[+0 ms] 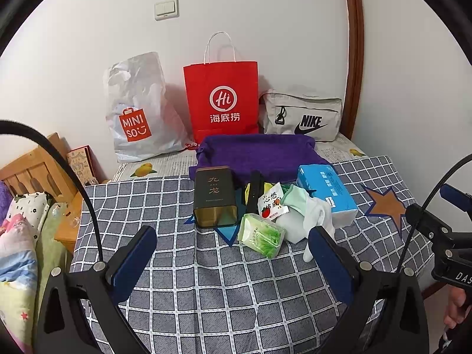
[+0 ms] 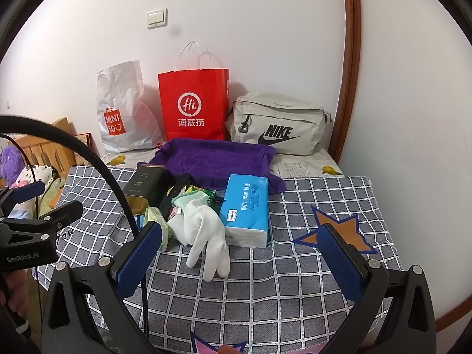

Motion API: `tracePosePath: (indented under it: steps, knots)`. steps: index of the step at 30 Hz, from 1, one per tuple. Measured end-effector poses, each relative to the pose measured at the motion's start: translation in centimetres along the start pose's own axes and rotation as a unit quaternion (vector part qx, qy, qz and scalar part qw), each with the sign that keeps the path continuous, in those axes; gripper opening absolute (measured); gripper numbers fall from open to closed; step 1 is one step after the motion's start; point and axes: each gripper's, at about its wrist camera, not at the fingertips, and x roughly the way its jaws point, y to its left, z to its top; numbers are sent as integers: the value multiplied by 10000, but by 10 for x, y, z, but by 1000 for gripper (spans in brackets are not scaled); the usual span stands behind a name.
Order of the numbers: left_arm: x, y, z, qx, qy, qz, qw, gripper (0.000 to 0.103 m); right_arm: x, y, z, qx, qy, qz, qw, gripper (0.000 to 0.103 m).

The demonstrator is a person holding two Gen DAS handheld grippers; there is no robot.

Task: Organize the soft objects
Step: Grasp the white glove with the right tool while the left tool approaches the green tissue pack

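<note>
White glove (image 2: 203, 236) lies ahead of right gripper (image 2: 239, 253), seemingly untouched

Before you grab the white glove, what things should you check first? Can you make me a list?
1. Left gripper open and empty: ok.
2. Right gripper open and empty: ok.
3. White glove in plain sight, nothing lying on top of it: ok.
4. Glove free of its neighbours: not ok, it leans against the blue tissue pack and lies over other small items.
5. Purple towel spread flat behind the pile: ok.
6. Red paper bag open at the top: cannot tell.
</note>
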Motion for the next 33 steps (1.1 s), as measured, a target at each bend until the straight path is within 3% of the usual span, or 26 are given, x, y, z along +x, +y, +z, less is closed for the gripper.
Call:
tracePosePath:
  steps: [12, 27, 33]
  knots:
    - [4, 4, 1, -6, 64, -3, 10000, 103, 11, -7, -4, 61, -53, 480, 9988, 103]
    - [35, 20, -6, -53, 235, -90, 9997, 103, 43, 0, -9, -6, 94, 640, 9979, 103]
    - [53, 31, -10, -156, 371, -56, 9992, 103, 72, -4, -17, 18, 371, 648, 9972, 103]
